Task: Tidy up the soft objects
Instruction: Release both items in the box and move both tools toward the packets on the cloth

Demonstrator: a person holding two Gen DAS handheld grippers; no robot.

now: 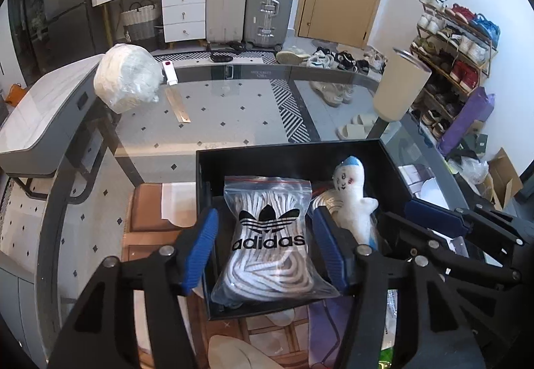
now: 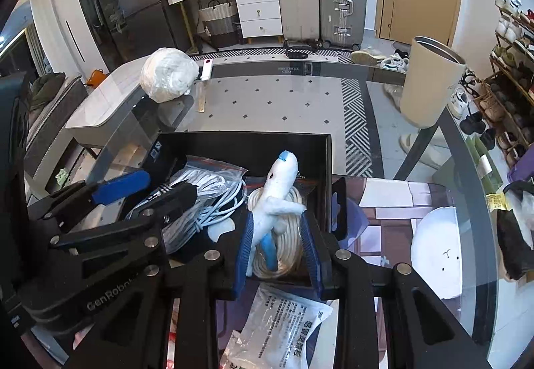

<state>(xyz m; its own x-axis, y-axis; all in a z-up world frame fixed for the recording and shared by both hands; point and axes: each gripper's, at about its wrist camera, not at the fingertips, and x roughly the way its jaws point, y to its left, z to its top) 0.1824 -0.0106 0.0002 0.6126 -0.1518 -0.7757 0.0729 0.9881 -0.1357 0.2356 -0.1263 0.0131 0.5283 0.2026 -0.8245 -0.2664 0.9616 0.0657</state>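
A black open box (image 1: 293, 157) (image 2: 240, 138) sits on the glass table. In it lie a clear Adidas zip bag of white laces (image 1: 267, 235) (image 2: 197, 188), a white and blue plush toy (image 1: 350, 198) (image 2: 277, 198) and a coil of white cord (image 2: 287, 255). My left gripper (image 1: 265, 252) is open, its blue pads either side of the Adidas bag. My right gripper (image 2: 276, 248) is open around the plush toy's lower end, above the cord. Whether the pads touch the toy is unclear.
A wrapped white bundle (image 1: 128, 81) (image 2: 168, 73) and a metal ruler (image 1: 178, 102) lie at the table's far left. A cream cylinder container (image 1: 402, 85) (image 2: 430, 85) stands far right. A white printed packet (image 2: 287, 325) lies below the box. A white plate (image 2: 437, 252) is at right.
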